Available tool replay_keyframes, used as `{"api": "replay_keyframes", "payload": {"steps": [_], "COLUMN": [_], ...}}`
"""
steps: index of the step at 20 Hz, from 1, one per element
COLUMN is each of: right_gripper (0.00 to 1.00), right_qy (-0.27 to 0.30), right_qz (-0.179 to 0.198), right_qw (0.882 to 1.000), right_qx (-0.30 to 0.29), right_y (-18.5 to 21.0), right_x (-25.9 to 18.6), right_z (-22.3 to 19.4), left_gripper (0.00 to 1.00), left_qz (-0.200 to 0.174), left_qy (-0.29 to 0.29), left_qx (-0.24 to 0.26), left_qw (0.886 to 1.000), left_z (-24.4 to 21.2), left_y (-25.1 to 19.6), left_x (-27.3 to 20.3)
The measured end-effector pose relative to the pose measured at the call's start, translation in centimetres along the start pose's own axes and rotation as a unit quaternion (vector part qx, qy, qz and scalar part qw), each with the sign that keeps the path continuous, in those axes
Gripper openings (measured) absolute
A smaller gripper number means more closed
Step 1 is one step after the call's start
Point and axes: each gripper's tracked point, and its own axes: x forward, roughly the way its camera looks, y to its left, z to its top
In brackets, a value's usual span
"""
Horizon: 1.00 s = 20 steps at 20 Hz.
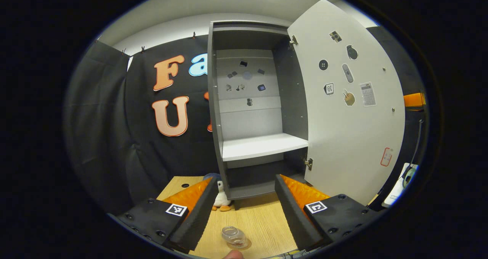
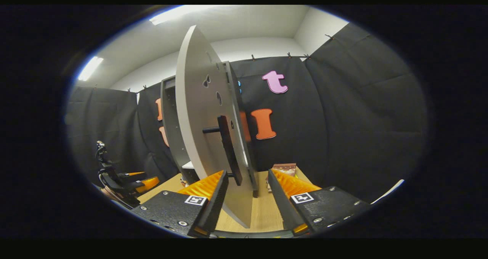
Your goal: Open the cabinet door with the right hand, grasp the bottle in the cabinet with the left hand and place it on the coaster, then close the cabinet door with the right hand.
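Left gripper view: a small clear bottle [image 1: 233, 237] stands on the wooden counter [image 1: 263, 217], low between the two fingers of the left tongs [image 1: 241, 207] and touched by neither; whether a coaster lies under it cannot be told. A fingertip [image 1: 232, 254] shows just below the bottle. The left tongs stand wide and hold nothing. Ahead of them the grey cabinet [image 1: 217, 110] is open, its white shelf [image 1: 263, 145] bare, so the bottle appears already delivered and the step in hand is judged to be closing. A plush toy [image 1: 221, 197] sits at the cabinet's foot, just behind the left finger.

Right gripper view: the cabinet door [image 2: 198, 129] stands swung out, edge-on, rising straight ahead of the right tongs [image 2: 248, 190]. Its dark bar handle [image 2: 228, 152] hangs just above the gap between the fingers, nearer the left one. The right tongs are spread wide with nothing clamped. The left tongs [image 2: 133, 180] show far to the left, low over the counter.

Next move, as judged: the right tongs must meet the handle or the door face and push it round toward the cabinet. The door's lower edge sweeps close over the counter; the left tongs and the bottle lie near that arc and should be clear first. Open room lies right of the door, toward a small box [image 2: 284, 169] by the wall.
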Motion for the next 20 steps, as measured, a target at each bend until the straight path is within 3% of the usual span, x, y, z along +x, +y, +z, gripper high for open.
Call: {"api": "replay_keyframes", "payload": {"steps": [5, 12, 19, 20], "right_gripper": [0.66, 0.66, 0.66, 0.66], "right_qy": [0.003, -0.009, 0.008, 0.012], "right_qz": [0.011, -0.015, 0.019, 0.026], "right_qw": [1.0, 1.0, 1.0, 1.0], "right_qx": [0.006, -0.022, -0.002, 0.0], "right_y": [1.0, 2.9, 8.4, 9.2], "right_x": [1.5, 1.7, 2.7, 3.0], "right_z": [-0.6, -0.8, -2.2, -2.4], "left_gripper": [0.97, 0.97, 1.0, 0.97], "left_qz": [0.008, 0.014, 0.01, 0.008], "left_qy": [0.0, 0.017, 0.015, 0.014], "left_qx": [-0.013, -0.024, -0.033, -0.031], "left_qw": [1.0, 0.999, 0.999, 0.999], "left_z": [0.1, -0.8, -0.3, -0.3], "left_y": [1.5, 4.8, 7.1, 7.4], "left_x": [0.1, 1.4, 3.3, 3.5]}}
